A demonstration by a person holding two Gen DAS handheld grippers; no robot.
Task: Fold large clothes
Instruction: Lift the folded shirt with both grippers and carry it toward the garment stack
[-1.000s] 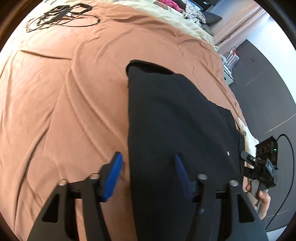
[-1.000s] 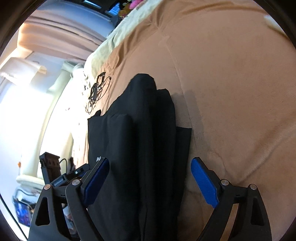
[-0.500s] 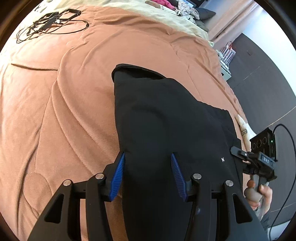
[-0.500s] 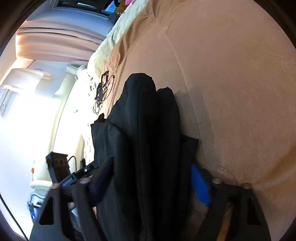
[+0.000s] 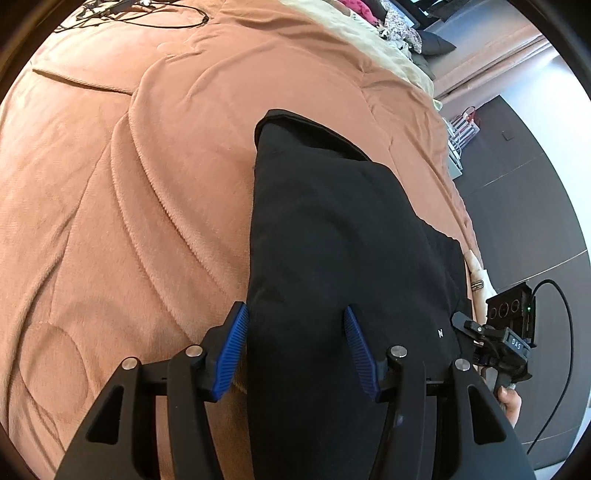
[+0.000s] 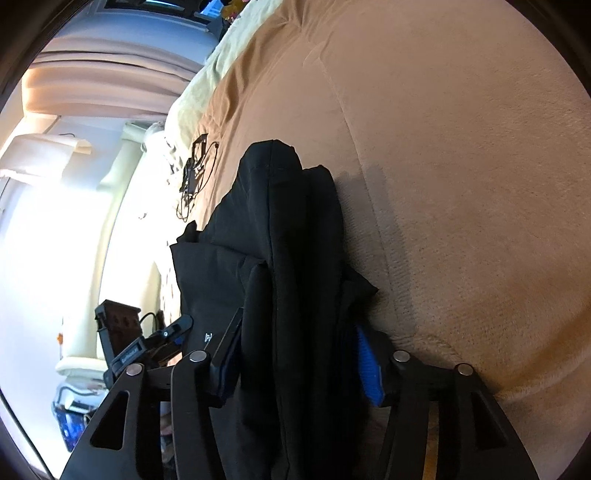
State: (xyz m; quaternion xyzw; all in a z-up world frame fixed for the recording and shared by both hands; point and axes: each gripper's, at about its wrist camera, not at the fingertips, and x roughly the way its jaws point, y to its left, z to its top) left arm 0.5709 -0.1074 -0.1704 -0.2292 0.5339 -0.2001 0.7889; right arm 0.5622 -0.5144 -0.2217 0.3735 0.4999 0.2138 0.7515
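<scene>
A black garment (image 5: 332, 236), folded into a long strip, lies on the brown bed cover (image 5: 129, 184). My left gripper (image 5: 295, 343) straddles its near left edge, blue pads partly closed around the thick fold, cloth between them. My right gripper (image 6: 295, 354) straddles the other near corner of the garment (image 6: 280, 258), its pads pressed against bunched layers. The right gripper also shows in the left wrist view (image 5: 506, 339), and the left gripper in the right wrist view (image 6: 147, 339).
A tangle of black cables (image 5: 129, 11) lies on the far part of the bed, also seen in the right wrist view (image 6: 195, 173). Pale bedding (image 5: 388, 55) lies at the head. Dark floor (image 5: 535, 221) runs along the bed's right side.
Both grippers moved forward onto the garment's near edge and narrowed from wide open to closing around the cloth.
</scene>
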